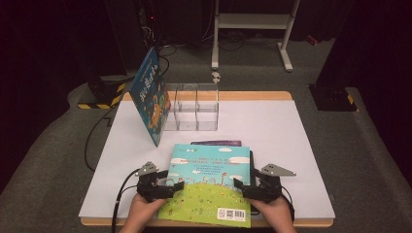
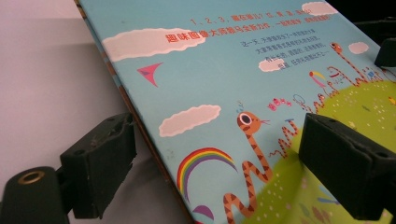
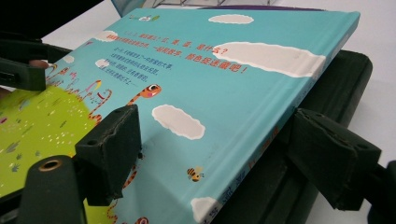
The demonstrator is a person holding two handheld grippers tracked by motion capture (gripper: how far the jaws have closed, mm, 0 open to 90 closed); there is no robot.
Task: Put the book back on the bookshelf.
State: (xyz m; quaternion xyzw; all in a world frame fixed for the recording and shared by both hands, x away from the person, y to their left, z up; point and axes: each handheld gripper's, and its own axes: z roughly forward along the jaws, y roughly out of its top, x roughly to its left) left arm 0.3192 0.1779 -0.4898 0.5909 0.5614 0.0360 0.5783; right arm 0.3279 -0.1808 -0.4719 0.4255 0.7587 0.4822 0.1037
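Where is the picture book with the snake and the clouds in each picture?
High view: the picture book lies low in the middle, between the two grippers.
Left gripper view: it fills the middle and right.
Right gripper view: it spreads across the middle.
Shared landmark: the red writing on its cover.

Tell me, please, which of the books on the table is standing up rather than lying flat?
The blue book at the back left, leaning against the clear plastic organizer. The sky-and-grass picture book lies flat at the front edge, atop a purple book.
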